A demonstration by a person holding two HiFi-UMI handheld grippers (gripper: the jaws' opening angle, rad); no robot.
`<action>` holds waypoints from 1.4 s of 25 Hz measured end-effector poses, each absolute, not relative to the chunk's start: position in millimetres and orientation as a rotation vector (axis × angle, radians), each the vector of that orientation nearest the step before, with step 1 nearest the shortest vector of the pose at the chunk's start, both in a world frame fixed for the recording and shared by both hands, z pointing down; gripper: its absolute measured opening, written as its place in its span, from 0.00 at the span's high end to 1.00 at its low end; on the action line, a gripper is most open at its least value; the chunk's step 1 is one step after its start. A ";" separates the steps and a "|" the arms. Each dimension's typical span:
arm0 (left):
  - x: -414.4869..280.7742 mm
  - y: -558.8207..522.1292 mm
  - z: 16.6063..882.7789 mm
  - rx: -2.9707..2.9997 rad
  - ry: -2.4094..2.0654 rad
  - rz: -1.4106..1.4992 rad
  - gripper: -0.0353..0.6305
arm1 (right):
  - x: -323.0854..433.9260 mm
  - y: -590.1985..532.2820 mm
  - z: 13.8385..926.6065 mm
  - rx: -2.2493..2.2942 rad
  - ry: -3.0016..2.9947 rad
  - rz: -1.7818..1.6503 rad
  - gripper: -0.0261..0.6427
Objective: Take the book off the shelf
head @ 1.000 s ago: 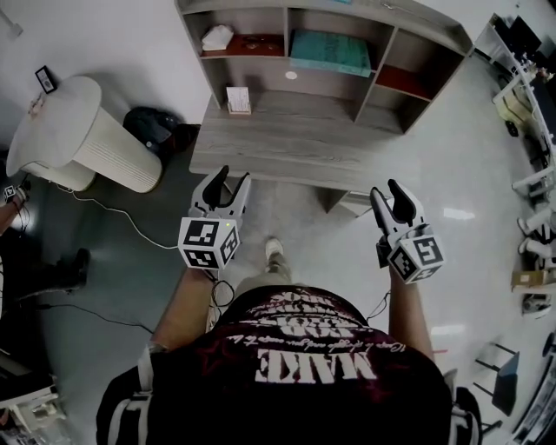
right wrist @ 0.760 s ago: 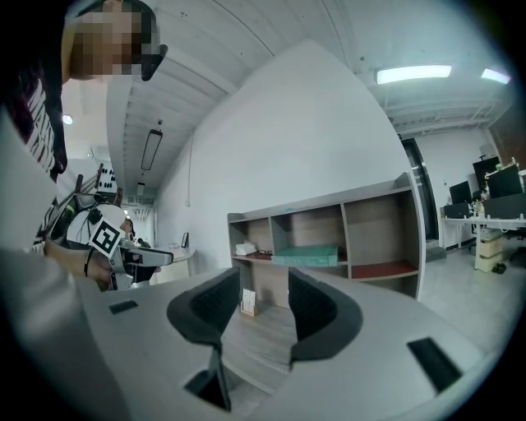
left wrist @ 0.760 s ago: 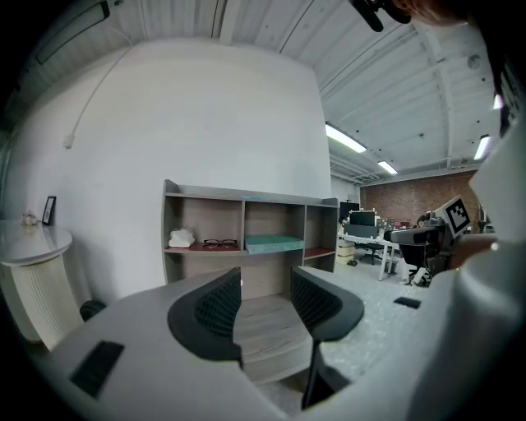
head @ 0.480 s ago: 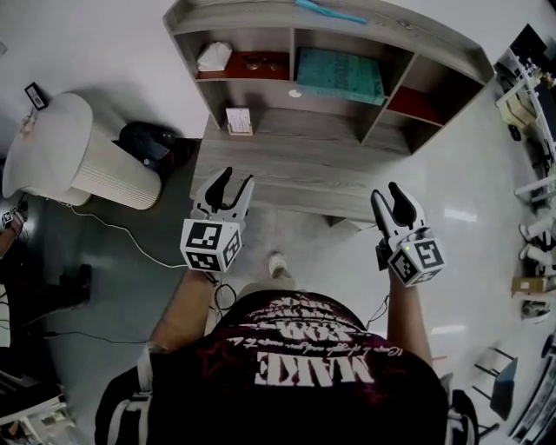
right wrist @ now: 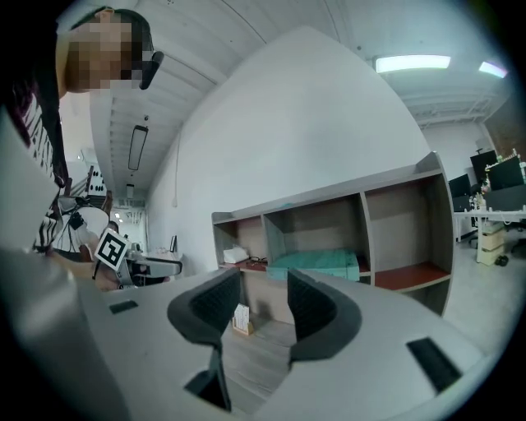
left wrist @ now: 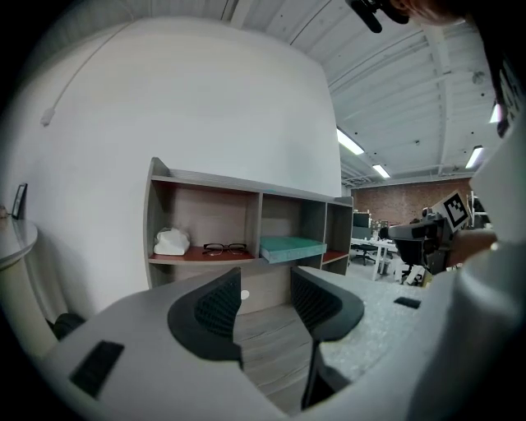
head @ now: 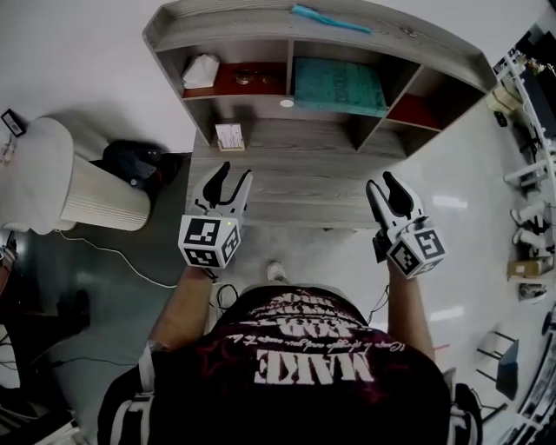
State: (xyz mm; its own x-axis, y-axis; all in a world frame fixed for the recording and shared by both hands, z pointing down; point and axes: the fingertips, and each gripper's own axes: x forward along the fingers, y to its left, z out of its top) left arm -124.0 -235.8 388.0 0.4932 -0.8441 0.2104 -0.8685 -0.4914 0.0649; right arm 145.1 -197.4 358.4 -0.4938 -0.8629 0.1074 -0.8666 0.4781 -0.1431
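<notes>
- Teal flat book lies in the middle compartment of the grey wood-grain shelf unit, the largest thing in front of us, which stands along the back edge of the desk.
- Below it the grey wood-grain desk top runs out towards us, and its front edge sits just under both claws.
- We see the book with its broad face up. Its front edge lies at the front edge of its shelf board and perhaps juts a little past it. It fills most of that compartment's width.
- Our left gripper and right gripper both hover over the desk's front edge with jaws well apart and nothing between them.
- The book lies ahead of and above both claws, well apart from them. It sits more nearly in line with the right one, so we judge that hand the nearer.
- A white crumpled cloth and dark-rimmed glasses share the left compartment.
</notes>
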 end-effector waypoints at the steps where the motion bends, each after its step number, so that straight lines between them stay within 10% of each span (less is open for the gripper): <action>1: -123.5 -240.9 389.2 2.577 -1.476 0.226 0.68 | 143.0 -199.6 357.0 1.580 -2.686 0.287 0.69; 35: -33.1 -396.9 416.3 2.566 -1.230 0.175 0.68 | 228.3 -364.3 400.6 1.652 -2.639 0.507 0.68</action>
